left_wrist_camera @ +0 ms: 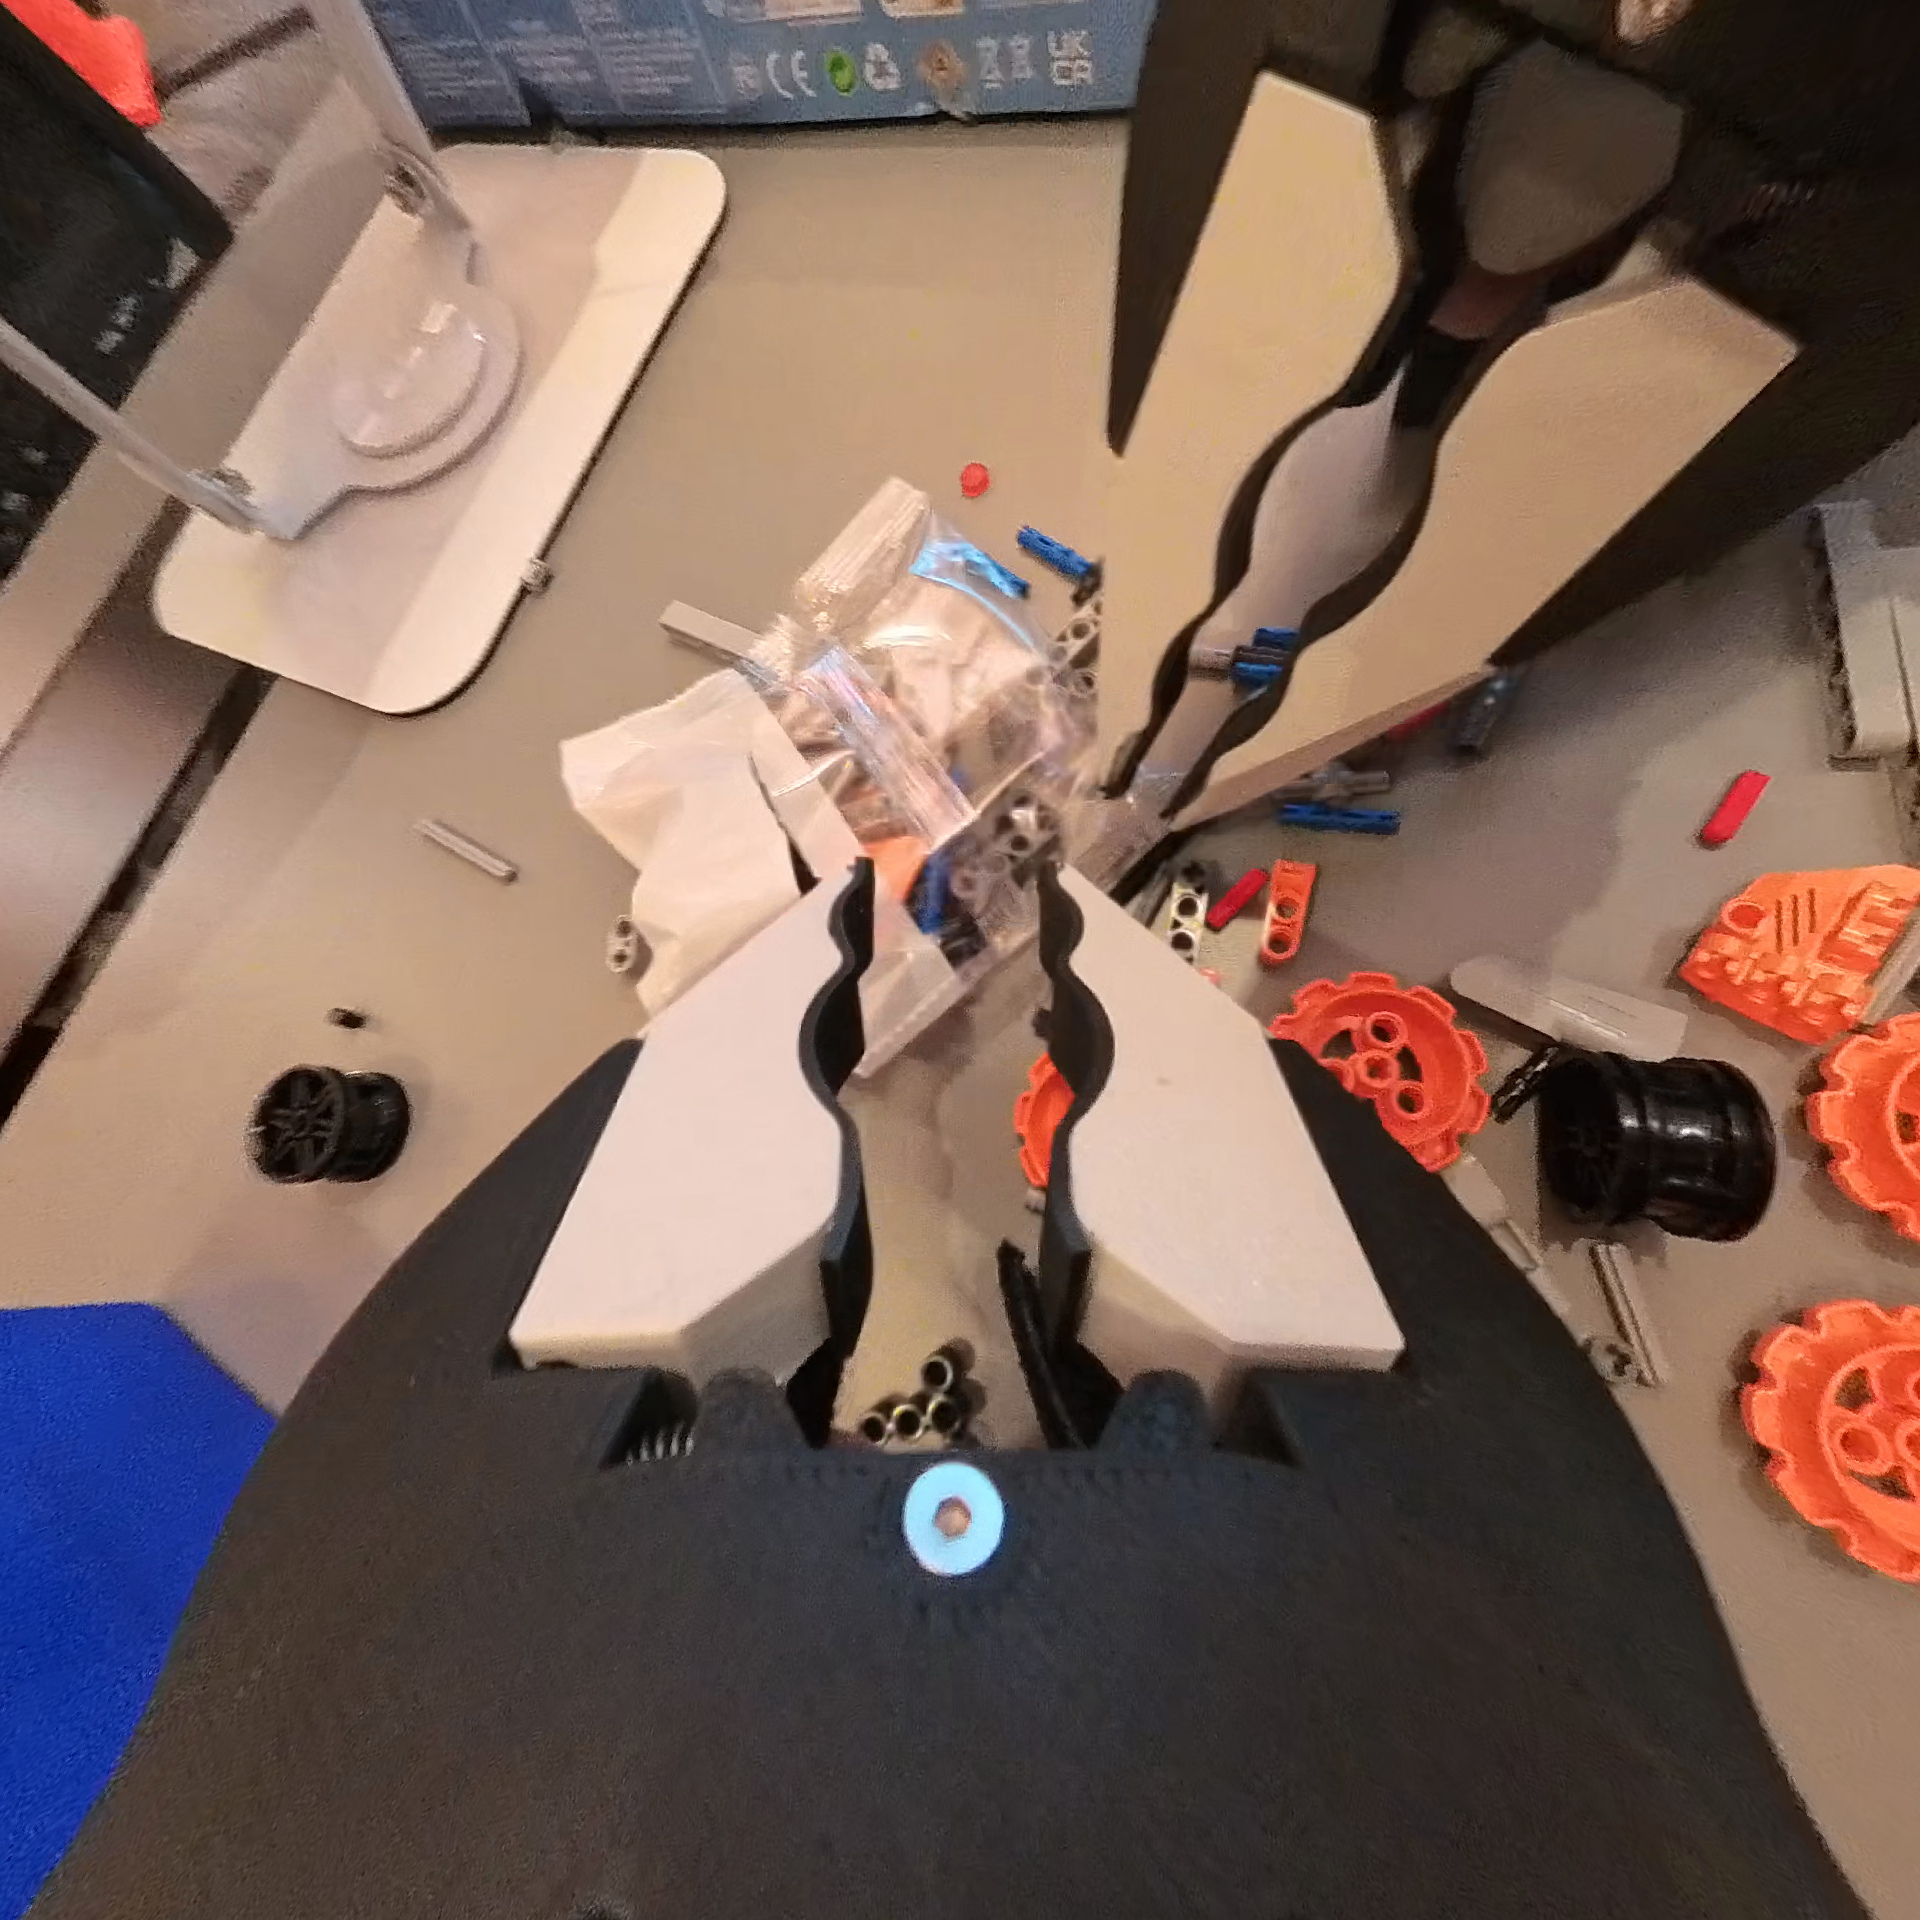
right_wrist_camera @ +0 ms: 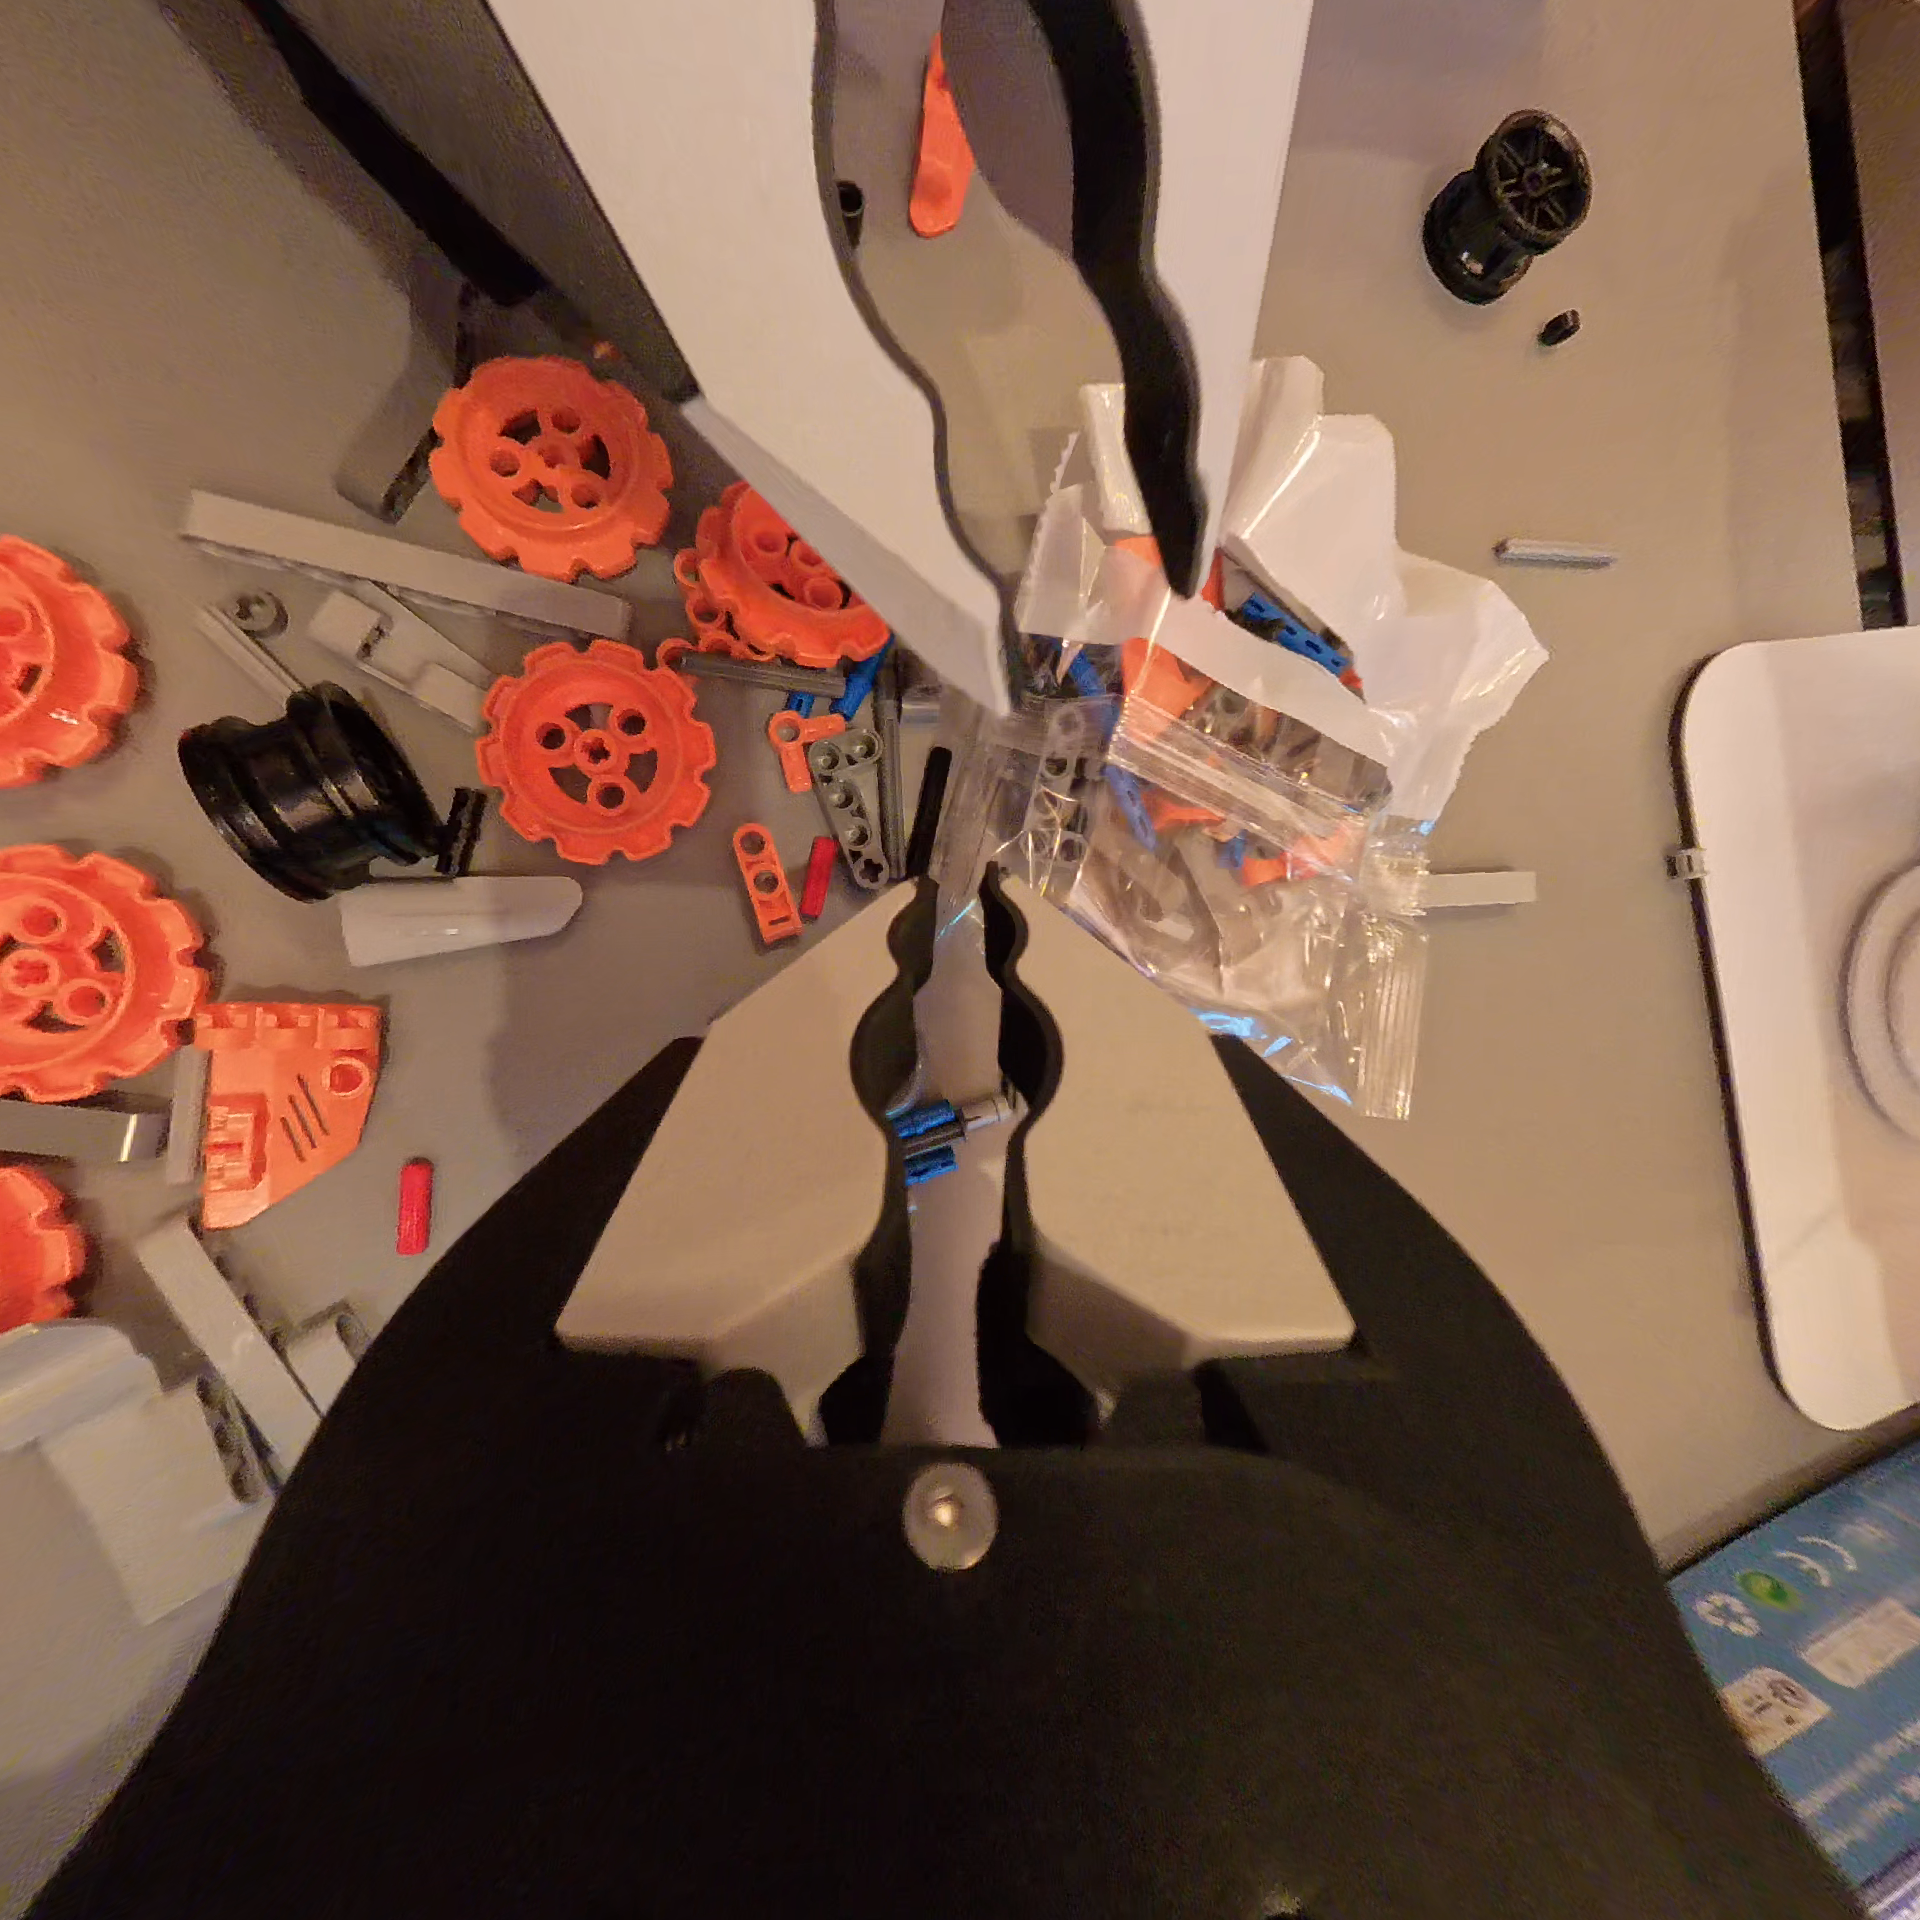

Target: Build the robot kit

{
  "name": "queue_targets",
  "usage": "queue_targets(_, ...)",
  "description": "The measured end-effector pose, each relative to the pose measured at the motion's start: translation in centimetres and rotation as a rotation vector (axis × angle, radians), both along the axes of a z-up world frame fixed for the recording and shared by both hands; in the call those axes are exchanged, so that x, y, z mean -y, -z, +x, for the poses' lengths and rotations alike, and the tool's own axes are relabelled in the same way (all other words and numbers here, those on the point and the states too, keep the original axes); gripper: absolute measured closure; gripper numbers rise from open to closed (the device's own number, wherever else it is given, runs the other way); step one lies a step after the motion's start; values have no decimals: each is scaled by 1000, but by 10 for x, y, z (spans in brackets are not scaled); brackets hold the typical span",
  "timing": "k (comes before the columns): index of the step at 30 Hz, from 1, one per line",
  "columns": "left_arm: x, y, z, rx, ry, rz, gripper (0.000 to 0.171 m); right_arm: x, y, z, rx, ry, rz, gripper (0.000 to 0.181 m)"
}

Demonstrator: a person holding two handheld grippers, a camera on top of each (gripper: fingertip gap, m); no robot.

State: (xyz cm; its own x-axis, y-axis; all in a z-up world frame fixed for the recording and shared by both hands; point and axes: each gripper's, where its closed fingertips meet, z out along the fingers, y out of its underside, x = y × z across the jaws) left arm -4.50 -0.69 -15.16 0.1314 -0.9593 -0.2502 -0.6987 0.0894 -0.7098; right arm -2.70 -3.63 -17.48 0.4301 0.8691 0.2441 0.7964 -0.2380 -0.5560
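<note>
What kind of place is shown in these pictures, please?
Probably a desk or hobby table used for building a toy kit: a clear bag of small parts, orange gear wheels and a monitor stand on a grey tabletop.

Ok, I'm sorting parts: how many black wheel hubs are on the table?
2. One black wheel hub lies among the orange gears; the other sits alone beyond the plastic bag. Others may be hidden.

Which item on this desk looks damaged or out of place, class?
The clear plastic bag of small parts stands out: its white top edge is ragged and torn open. The right gripper pinches one corner; the left gripper is open around the other end. Loose pieces lie scattered beside it.
</note>
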Motion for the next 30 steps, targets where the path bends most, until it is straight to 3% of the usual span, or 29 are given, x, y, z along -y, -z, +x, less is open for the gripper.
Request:
queue_targets(5,-5,-20,-3,41,-28,12,142,-3,-4,10,11,25,11,181)
queue_targets(17,-6,-26,-1,45,-26,70,141,-22,-68,33,-232,128,142,181)
queue_targets(24,-3,-36,1,89,-1,93,137,-9,-90,40,-282,112,193,181)
queue_targets(30,13,-45,5,121,86,142,139,23,-99,39,-284,35,237,181)
